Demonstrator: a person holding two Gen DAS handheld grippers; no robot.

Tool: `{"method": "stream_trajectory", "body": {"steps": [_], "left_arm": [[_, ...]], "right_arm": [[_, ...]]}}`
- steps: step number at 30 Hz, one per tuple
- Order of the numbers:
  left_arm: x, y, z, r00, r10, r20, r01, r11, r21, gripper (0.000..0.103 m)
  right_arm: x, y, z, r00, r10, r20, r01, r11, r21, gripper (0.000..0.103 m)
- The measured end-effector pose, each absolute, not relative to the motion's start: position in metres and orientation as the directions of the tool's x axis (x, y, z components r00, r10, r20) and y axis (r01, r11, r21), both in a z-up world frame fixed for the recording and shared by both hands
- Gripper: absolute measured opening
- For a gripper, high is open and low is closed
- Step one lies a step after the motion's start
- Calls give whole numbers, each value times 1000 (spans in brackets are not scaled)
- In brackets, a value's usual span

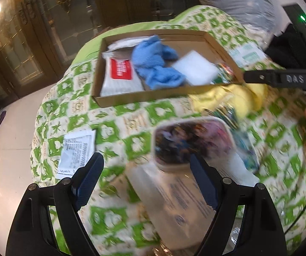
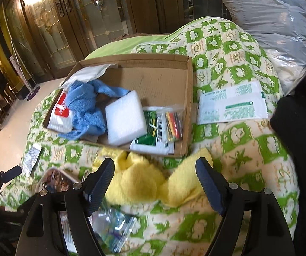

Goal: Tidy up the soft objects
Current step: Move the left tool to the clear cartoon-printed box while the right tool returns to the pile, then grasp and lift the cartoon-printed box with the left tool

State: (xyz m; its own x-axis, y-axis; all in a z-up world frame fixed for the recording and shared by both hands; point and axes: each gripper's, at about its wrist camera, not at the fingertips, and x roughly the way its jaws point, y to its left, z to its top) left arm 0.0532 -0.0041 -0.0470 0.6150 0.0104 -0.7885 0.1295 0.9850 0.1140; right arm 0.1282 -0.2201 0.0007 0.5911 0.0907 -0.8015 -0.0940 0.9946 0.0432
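A shallow cardboard box lies on a green-patterned quilt. In it are a blue cloth, a white foam block, a red-and-white packet, a green-and-white sachet and a clear bag of coloured bits. A yellow cloth lies on the quilt in front of the box. My right gripper is open just over the yellow cloth. My left gripper is open above a picture-lidded tub.
A white-and-green sachet lies right of the box. A small printed packet lies near the quilt's left edge. A clear bag lies near the right gripper. A plastic-wrapped pillow is at the back right. Pale floor is to the left.
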Motion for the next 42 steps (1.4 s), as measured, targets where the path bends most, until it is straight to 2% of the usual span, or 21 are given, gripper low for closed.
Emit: {"method": "stream_trajectory", "body": {"steps": [7, 13, 23, 28, 32, 33, 34, 36, 42], "left_arm": [[34, -21, -46, 599, -18, -801, 182, 977, 114, 83], [28, -15, -52, 540, -64, -839, 167, 985, 33, 83], [31, -15, -66, 505, -30, -862, 150, 987, 53, 83], [31, -14, -66, 513, -26, -858, 150, 987, 60, 83], [35, -13, -63, 530, -19, -848, 154, 985, 75, 83], [36, -13, -62, 535, -28, -845, 159, 985, 68, 83], [37, -13, -62, 535, -37, -844, 163, 985, 60, 83], [41, -15, -62, 532, -61, -845, 174, 984, 38, 83], [51, -25, -65, 533, -65, -843, 203, 978, 53, 83]], "right_arm": [[112, -217, 3, 575, 81, -814, -107, 994, 23, 80], [108, -210, 0, 561, 83, -824, -130, 991, 12, 81], [108, -194, -12, 504, 135, -853, -189, 981, 44, 78], [113, -169, -33, 434, 132, -891, -259, 966, 17, 56], [123, -157, -48, 412, 121, -903, -275, 962, 3, 53], [125, -156, -50, 411, 118, -904, -274, 962, 1, 47], [127, -156, -52, 411, 121, -903, -272, 962, 5, 36], [131, -158, -57, 407, 132, -904, -264, 964, 22, 19], [131, -160, -61, 416, 134, -899, -262, 965, 23, 17]]}}
